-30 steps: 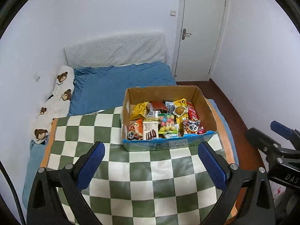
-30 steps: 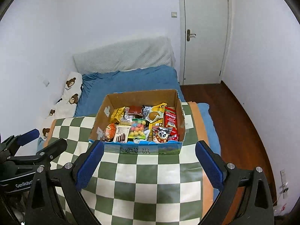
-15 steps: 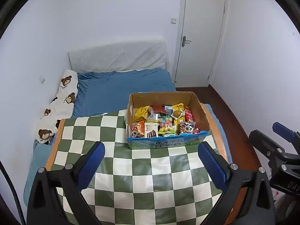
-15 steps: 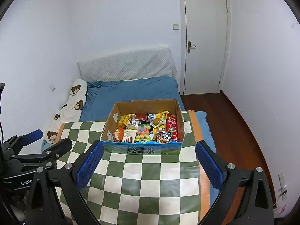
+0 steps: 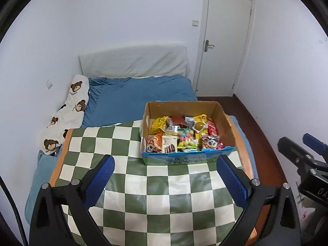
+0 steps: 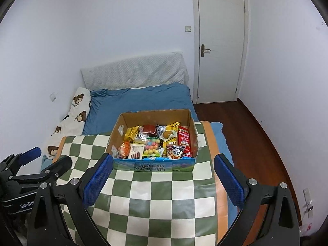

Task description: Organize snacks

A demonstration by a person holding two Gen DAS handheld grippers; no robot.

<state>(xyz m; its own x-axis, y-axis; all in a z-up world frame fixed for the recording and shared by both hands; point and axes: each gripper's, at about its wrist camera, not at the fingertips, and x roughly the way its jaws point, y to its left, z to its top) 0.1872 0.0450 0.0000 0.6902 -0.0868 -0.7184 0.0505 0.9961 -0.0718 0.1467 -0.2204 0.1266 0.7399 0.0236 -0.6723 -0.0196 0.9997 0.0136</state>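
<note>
A cardboard box with a blue front stands at the far right of a green-and-white checkered cloth. Several snack packets fill it: yellow bags, a panda-print pack, a bag of coloured balls. My left gripper hangs open, high above the cloth and back from the box, nothing between its blue pads. My right gripper is open and empty too, equally far back. Each gripper shows at the edge of the other's view.
A bed with a blue sheet lies behind the table, with a bear-print pillow along the left wall. A white door stands shut at the back right. Dark wooden floor runs along the right side.
Both grippers have pulled back and up from the box, which now looks smaller and farther away. Both stay open and empty.
</note>
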